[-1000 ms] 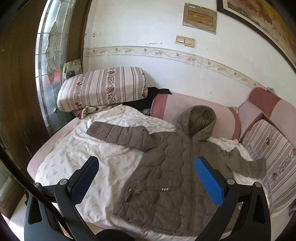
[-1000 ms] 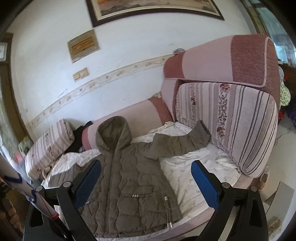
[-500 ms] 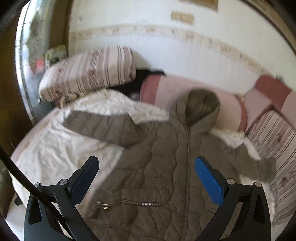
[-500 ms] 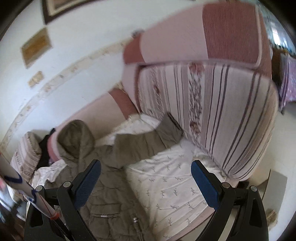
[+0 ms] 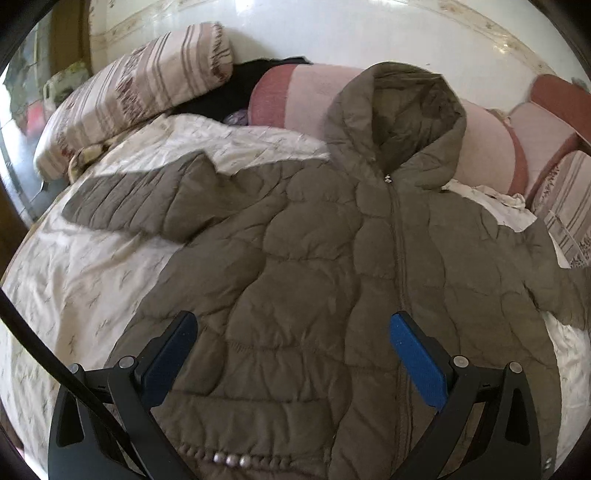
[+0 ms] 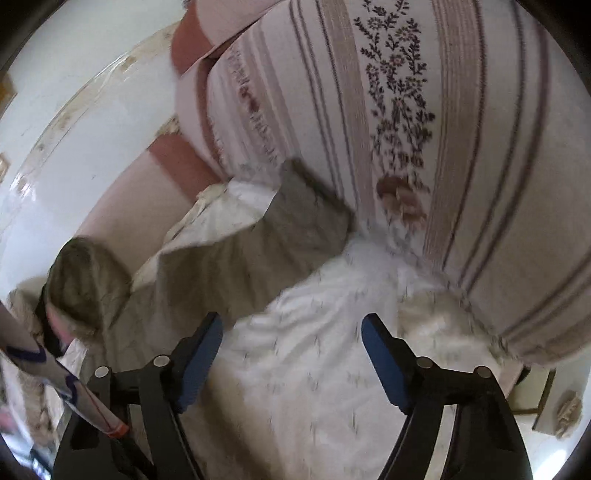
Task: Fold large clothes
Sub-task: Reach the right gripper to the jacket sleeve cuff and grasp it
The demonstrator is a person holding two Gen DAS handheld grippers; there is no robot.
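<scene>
The left gripper (image 5: pixel 291 339) stands with its blue-padded jaws spread wide and empty, hovering over the lower front of the olive quilted jacket (image 5: pixel 332 258); nothing sits between the pads. Directly ahead of it the jacket lies face up and zipped on the white patterned bedsheet (image 5: pixel 92 277), the zipper running up just inside the right-hand finger. Beyond the jaws the hood (image 5: pixel 399 122) rests against a pink bolster cushion (image 5: pixel 295 96). To the left of the gripper one sleeve (image 5: pixel 136 199) stretches out flat over the sheet; to the right the other sleeve runs toward the frame's edge. Farther off on the left a striped floral pillow (image 5: pixel 140 81) leans by the white wall (image 5: pixel 332 33).

The right gripper (image 6: pixel 291 354) also has its jaws apart with nothing in them; they have just been narrowing a little, with only bare sheet showing between the pads. The view is blurred. Ahead and left of its fingers the jacket's right sleeve (image 6: pixel 266 243) lies on the sheet, its cuff end up against a large striped cushion (image 6: pixel 424 147) that fills the space ahead and to the right. The hood (image 6: pixel 85 284) appears far to the left of this gripper, near the pink bolster.
</scene>
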